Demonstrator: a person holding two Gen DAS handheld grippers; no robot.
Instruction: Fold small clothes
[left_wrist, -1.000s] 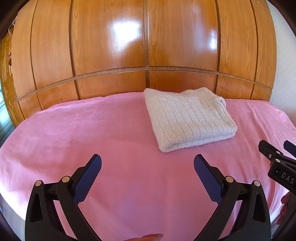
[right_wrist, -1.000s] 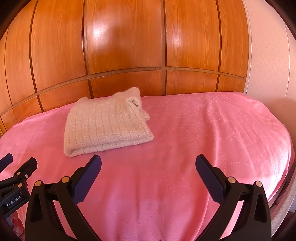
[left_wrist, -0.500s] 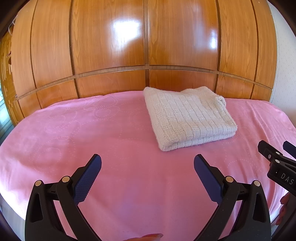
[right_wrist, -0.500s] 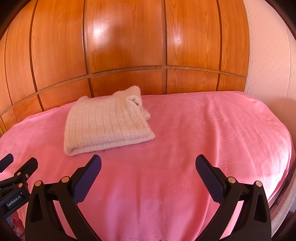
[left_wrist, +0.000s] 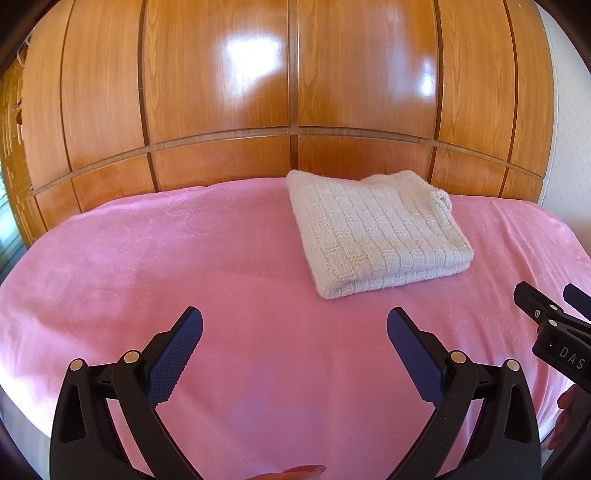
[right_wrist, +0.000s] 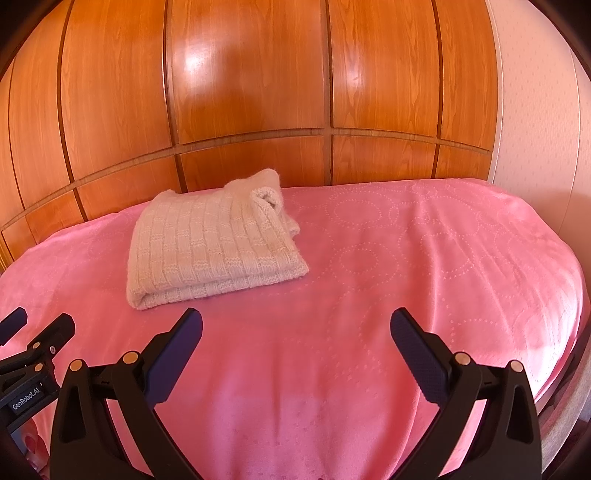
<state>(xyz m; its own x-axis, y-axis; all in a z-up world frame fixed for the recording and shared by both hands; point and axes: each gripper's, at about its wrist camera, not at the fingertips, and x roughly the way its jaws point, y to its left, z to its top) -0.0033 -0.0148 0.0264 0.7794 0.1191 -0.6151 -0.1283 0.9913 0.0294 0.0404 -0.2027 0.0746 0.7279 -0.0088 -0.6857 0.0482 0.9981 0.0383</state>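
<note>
Cream knitted wool is sitting folded into a neat rectangle: the small sweater (left_wrist: 376, 236) is lying flat on the pink bedspread (left_wrist: 184, 266), toward the far edge near the wooden panelled wall (left_wrist: 221, 92). In the right wrist view I am seeing the same sweater (right_wrist: 214, 243) with a rolled bit of knit showing at its far right corner.

I am holding the left gripper (left_wrist: 294, 325) above the near part of the bedspread, its jaws spread wide and gripping nothing; the sweater is lying ahead of it and slightly to the right, apart from the fingertips. I am holding the right gripper (right_wrist: 296, 325) just as wide apart and empty, with the sweater ahead and to its left, also untouched. Each gripper is showing at the edge of the other's view. A fingertip (left_wrist: 295, 472) is peeking in at the bottom of the left wrist view.
</note>
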